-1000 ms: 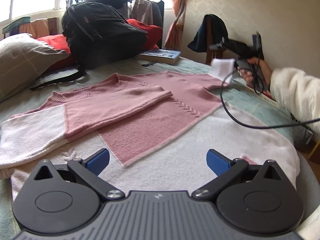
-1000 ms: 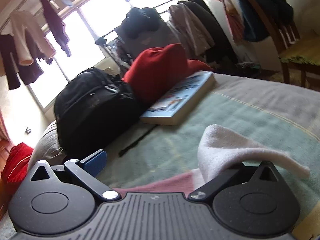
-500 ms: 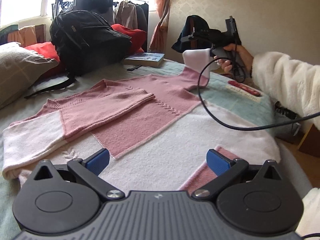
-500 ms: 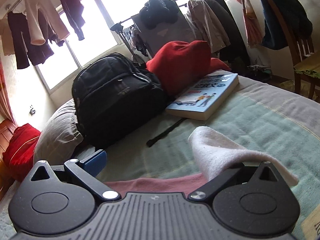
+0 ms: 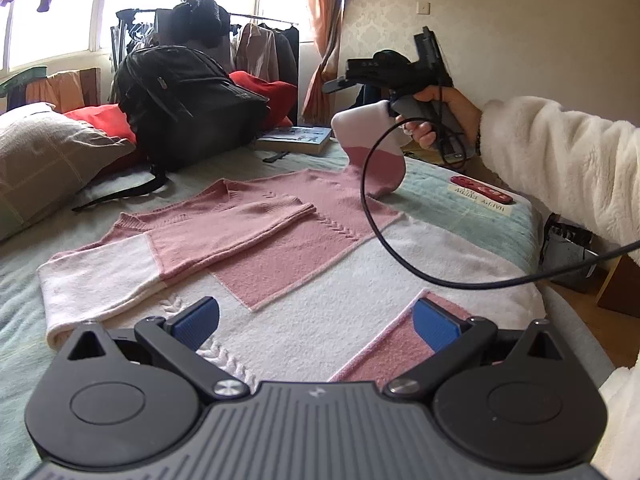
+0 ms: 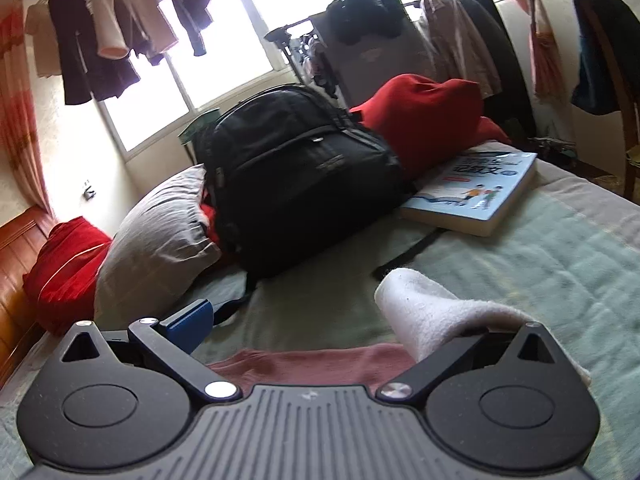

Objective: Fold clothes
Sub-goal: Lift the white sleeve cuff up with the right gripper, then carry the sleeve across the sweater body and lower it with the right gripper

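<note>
A pink and white sweater (image 5: 280,248) lies flat on the bed, its left sleeve (image 5: 224,232) folded across the chest. My left gripper (image 5: 316,320) hovers open over the sweater's white lower part and holds nothing. A hand holds my right gripper (image 5: 360,92) above the far right of the sweater, with the other sleeve's white cuff (image 5: 360,128) lifted off the bed. In the right wrist view the right gripper (image 6: 332,328) has its jaws wide apart. The cuff (image 6: 432,312) drapes over the right finger and hides its pad.
A black backpack (image 5: 188,104), a book (image 5: 296,140) and a grey pillow (image 5: 44,160) sit at the head of the bed. A red strip (image 5: 480,192) lies near the right edge. A black cable (image 5: 400,248) loops over the sweater. A chair (image 6: 616,80) stands beyond the bed.
The right gripper has risen and carried the sleeve cuff up off the bed and inward. The left gripper has pulled back a little and stayed open.
</note>
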`<action>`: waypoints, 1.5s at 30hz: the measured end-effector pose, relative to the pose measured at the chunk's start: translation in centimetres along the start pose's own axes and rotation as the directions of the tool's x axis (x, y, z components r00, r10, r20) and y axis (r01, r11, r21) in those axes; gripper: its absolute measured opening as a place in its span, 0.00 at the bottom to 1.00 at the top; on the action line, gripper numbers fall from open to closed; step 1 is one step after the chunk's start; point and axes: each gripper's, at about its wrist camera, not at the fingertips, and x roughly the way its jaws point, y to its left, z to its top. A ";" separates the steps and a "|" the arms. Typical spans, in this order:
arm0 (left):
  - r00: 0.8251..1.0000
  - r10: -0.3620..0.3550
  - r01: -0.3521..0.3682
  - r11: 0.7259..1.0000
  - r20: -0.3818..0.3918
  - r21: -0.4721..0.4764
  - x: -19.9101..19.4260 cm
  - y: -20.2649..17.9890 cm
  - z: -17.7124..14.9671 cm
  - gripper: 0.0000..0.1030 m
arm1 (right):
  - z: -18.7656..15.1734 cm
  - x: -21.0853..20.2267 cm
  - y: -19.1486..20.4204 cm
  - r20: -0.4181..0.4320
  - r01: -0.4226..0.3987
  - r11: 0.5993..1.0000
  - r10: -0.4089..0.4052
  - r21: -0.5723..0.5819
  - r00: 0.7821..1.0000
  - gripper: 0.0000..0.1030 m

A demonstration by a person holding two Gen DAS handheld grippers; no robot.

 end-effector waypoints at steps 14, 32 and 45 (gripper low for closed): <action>0.998 0.047 -0.046 0.999 0.040 -0.025 -2.1 1.2 -0.5 0.99 | -0.3 2.5 6.6 -0.062 -0.049 0.995 0.043 -0.092 0.997 1.00; 0.997 0.010 -0.009 1.000 0.074 -0.021 -2.9 1.3 -0.6 0.99 | -2.6 6.2 13.5 -0.129 -0.191 0.975 0.176 -0.117 0.976 1.00; 0.997 -0.006 0.007 1.000 0.077 -0.021 -2.9 1.3 -0.6 0.99 | -6.5 9.5 17.1 -0.201 -0.205 0.956 0.163 -0.210 0.966 1.00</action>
